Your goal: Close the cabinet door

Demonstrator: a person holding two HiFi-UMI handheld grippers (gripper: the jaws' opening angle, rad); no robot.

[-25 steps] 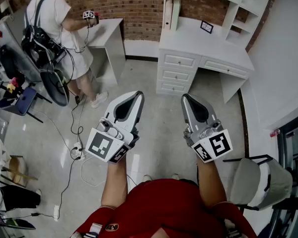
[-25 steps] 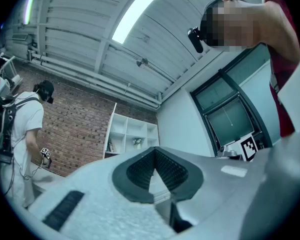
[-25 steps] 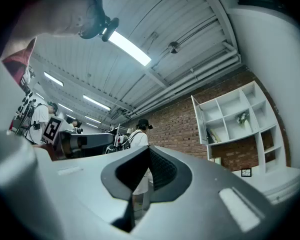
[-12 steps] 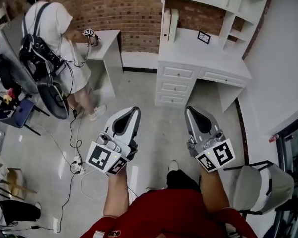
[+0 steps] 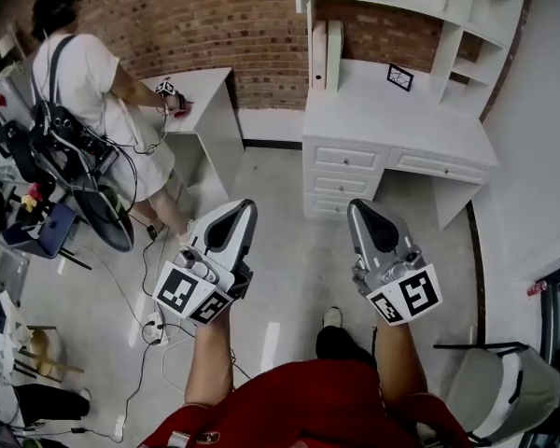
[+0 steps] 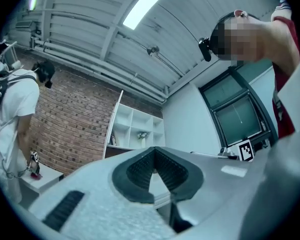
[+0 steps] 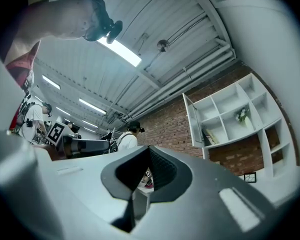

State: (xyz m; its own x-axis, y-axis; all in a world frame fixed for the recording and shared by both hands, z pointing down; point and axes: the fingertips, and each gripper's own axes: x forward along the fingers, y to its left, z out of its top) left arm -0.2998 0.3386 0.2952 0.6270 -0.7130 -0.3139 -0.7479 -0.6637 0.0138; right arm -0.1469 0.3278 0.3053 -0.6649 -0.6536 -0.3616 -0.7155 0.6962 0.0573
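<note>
Holding both tools out ahead of you, you face a white shelf unit (image 5: 448,7) set on a white worktop (image 5: 392,119) against the brick wall. Your left gripper (image 5: 243,203) has its jaws clenched together with nothing between them, and your right gripper (image 5: 359,205) shows the same: jaws together, empty. Both sit well short of the shelf unit.

The cabinet door (image 7: 195,121) hangs at the upper left edge of the shelf unit. It is a tall, narrow panel with its long axis upright, swung out from the shelf front into the room. The right gripper view shows its broad face beside the open compartments. The left gripper view catches the door (image 6: 115,121) almost edge-on, as a thin white line. Your head view crops the top of the shelf unit, so the door can't be made out there. Only that view shows the drawers (image 5: 341,157) under the worktop and another person (image 5: 75,73) at a small table (image 5: 205,87), left of the shelf unit.
</note>
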